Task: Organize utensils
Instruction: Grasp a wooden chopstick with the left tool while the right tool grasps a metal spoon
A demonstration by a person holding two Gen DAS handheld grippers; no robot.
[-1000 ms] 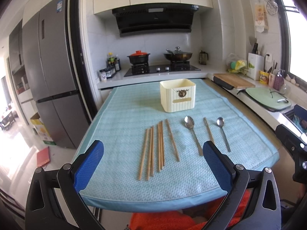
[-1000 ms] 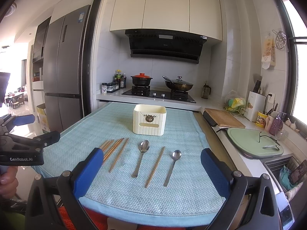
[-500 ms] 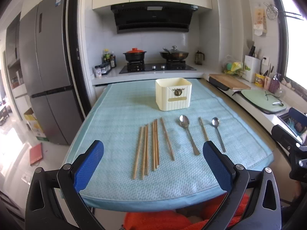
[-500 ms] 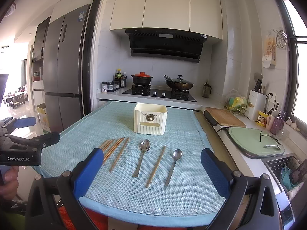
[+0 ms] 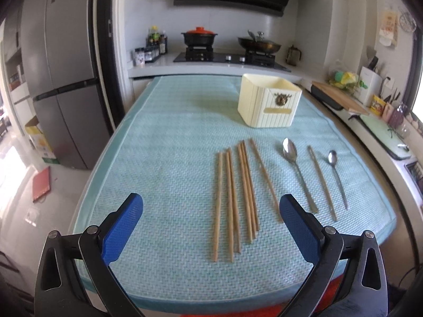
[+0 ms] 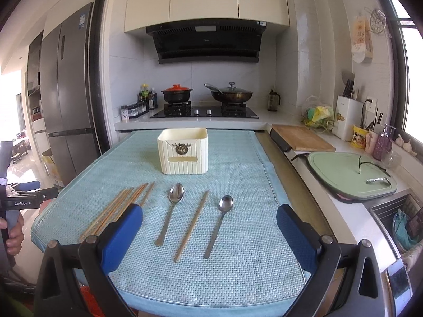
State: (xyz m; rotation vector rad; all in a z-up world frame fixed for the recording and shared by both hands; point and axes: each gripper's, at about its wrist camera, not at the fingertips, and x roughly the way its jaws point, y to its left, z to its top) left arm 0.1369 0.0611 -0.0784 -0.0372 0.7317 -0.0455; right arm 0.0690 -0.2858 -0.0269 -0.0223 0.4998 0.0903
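A cream utensil holder [image 5: 268,103] [image 6: 183,151] stands upright on a light blue mat [image 5: 169,142] [image 6: 238,251]. Several wooden chopsticks [image 5: 235,198] [image 6: 116,208] lie in a bunch in front of it. To their right lie a large spoon [image 5: 296,171] [image 6: 170,211], one single chopstick [image 5: 321,182] [image 6: 191,225] and a small spoon [image 5: 337,178] [image 6: 219,225]. My left gripper [image 5: 208,229] is open and empty, low over the mat's near edge before the chopsticks. My right gripper [image 6: 208,235] is open and empty above the near edge, with the spoons between its fingers.
A stove with a red-lidded pot [image 6: 176,93] and a wok [image 6: 231,95] stands behind the table. A fridge [image 5: 66,79] is at the left. A counter at the right holds a wooden board [image 6: 304,137], a green board [image 6: 349,174] and a sink [image 6: 396,222].
The left gripper has moved forward and down toward the mat, so the chopsticks look nearer and larger. The right gripper has barely moved. Nothing on the mat has shifted.
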